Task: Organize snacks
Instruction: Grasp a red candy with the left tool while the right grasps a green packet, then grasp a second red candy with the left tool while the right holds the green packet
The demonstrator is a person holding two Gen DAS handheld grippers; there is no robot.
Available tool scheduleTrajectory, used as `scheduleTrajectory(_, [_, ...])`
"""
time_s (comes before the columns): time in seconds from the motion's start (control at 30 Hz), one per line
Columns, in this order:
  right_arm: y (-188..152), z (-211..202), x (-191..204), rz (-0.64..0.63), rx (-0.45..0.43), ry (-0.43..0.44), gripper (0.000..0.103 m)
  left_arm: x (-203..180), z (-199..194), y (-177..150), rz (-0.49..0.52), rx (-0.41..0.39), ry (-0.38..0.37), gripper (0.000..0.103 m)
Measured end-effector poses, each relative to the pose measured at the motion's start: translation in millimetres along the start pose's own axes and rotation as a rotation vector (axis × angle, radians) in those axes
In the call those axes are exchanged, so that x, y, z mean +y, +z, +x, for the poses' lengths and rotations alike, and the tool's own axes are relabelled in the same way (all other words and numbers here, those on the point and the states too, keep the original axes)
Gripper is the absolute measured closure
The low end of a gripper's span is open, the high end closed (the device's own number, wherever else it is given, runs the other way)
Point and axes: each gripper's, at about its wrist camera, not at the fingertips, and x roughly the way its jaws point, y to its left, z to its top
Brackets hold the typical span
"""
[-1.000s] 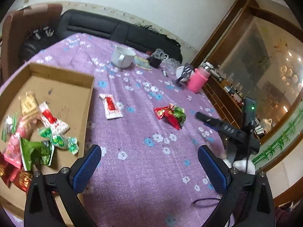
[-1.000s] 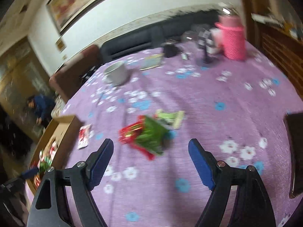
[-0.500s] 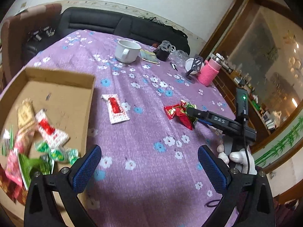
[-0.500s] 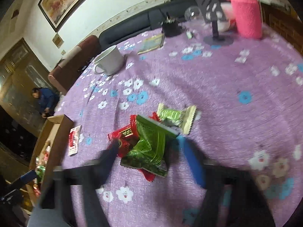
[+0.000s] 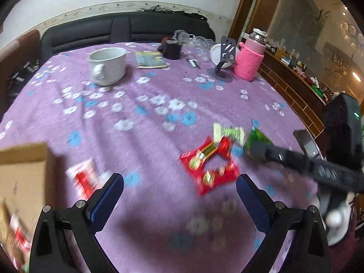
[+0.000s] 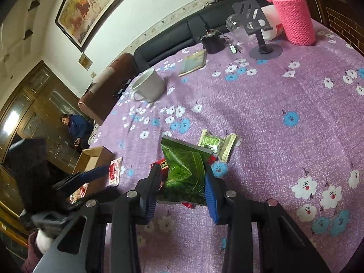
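Observation:
My right gripper (image 6: 183, 175) is shut on a dark green snack packet (image 6: 182, 168), its blue pads pressing both sides just above the purple flowered tablecloth. Partly under that packet lies a red packet (image 5: 209, 161), and a pale green wafer packet (image 6: 215, 144) rests just beyond. In the left wrist view the right gripper (image 5: 252, 147) reaches in from the right, gripping the green packet (image 5: 258, 136). My left gripper (image 5: 179, 188) hangs open over bare cloth, near the red packet. A red-and-white packet (image 5: 85, 178) lies beside the cardboard box (image 5: 25, 170) holding several snacks at the left.
At the table's far side stand a white mug (image 5: 108, 64), a booklet (image 5: 151, 60), a black cup (image 5: 173, 49), a grey phone stand (image 5: 224, 63) and a pink-sleeved bottle (image 5: 249, 61). A phone (image 5: 307, 142) lies near the right edge. A person in blue (image 6: 76, 125) sits beyond the table.
The right gripper's jaws came together on the green packet. My left gripper swung right across the table, so the box slid to the view's left edge.

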Motion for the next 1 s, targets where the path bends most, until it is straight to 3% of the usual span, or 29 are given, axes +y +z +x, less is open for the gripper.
scheduleTrajectory(0.13, [1.3, -5.0, -0.4, 0.003, -0.009, 0.007, 0.068, -25.5, 32.3, 13.7, 0.089, 0.036, 0.006, 0.003])
scheduleTrajectory(0.23, [2.3, -7.2, -4.4, 0.017, -0.016, -0.002, 0.069, -41.8, 57.0, 20.9, 0.153, 0.078, 0.057, 0.005])
scheduleTrajectory(0.3, [2.6, -6.6, -7.9, 0.032, -0.012, 0.008, 0.069, -48.3, 72.5, 20.8, 0.179, 0.135, 0.066, 0.036])
scheduleTrajectory(0.37, [2.1, -5.2, -9.9, 0.038, -0.008, 0.006, 0.070, -53.9, 74.9, 20.0, 0.203, 0.141, 0.090, 0.062])
scheduleTrajectory(0.43, [1.3, -3.6, -9.3, 0.038, -0.002, 0.007, 0.071, -55.6, 72.0, 19.1, 0.215, 0.152, 0.089, 0.078])
scheduleTrajectory(0.67, [0.3, -4.1, -3.3, 0.015, -0.016, -0.008, 0.071, -32.0, 38.9, 8.7, 0.111, 0.102, 0.039, 0.079])
scheduleTrajectory(0.73, [0.0, -4.8, -2.4, 0.012, -0.023, -0.013, 0.071, -20.6, 19.5, 5.1, 0.056, 0.073, 0.013, 0.087])
scheduleTrajectory(0.9, [0.0, -7.0, -0.4, 0.000, -0.037, -0.025, 0.071, 9.0, -20.9, -6.4, -0.071, 0.010, -0.081, 0.087])
scheduleTrajectory(1.0, [0.6, -8.5, -2.2, 0.009, -0.040, -0.021, 0.071, 19.4, -28.3, -7.5, -0.092, 0.011, -0.083, 0.087])
